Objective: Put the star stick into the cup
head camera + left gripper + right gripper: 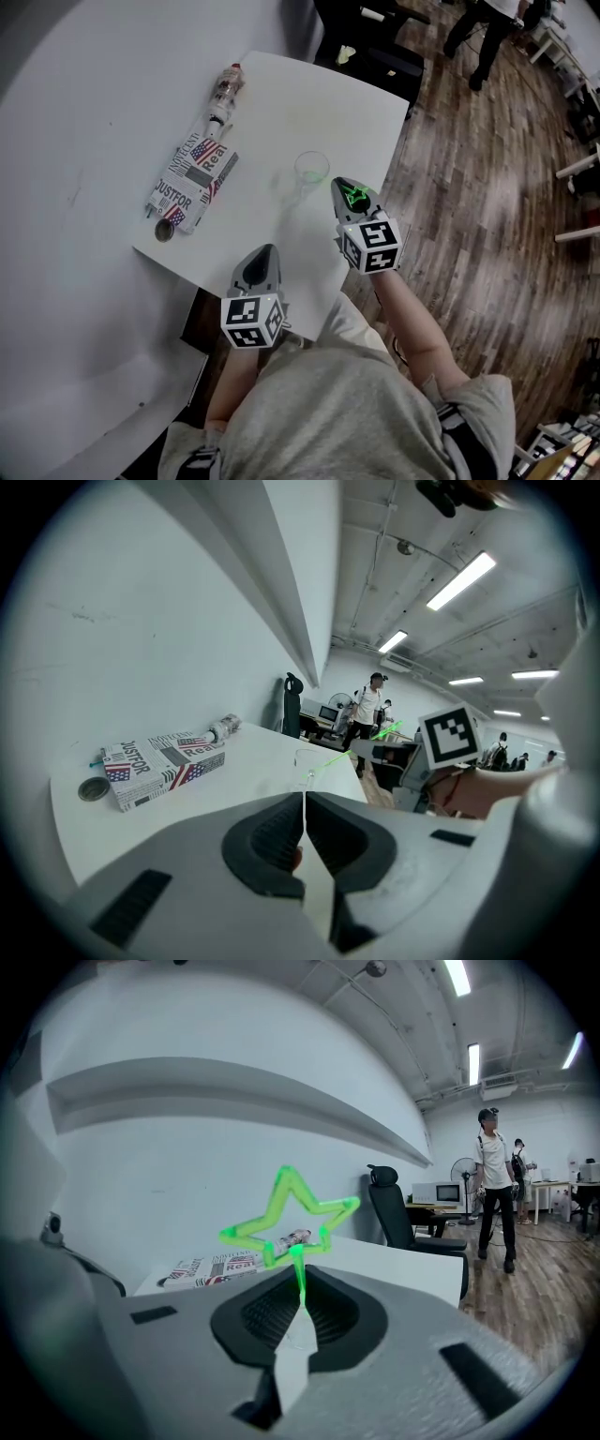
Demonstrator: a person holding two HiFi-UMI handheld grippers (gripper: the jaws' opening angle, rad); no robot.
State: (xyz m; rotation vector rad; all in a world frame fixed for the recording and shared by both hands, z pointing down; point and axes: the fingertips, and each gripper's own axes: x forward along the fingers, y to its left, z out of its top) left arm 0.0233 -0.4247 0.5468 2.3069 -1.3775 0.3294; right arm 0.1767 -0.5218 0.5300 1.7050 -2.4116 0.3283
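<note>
Printed box lies well left of the cup on the white table. Left gripper sits near the cup, left and nearer the person, jaws together and empty. Right gripper is just right of the cup, clamped on the star stick, which is outside the cup.

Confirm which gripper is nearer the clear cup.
Right. The right gripper, shut on the star stick, sits just right of the cup; the left gripper hangs farther back, at the near edge of the table.
</note>
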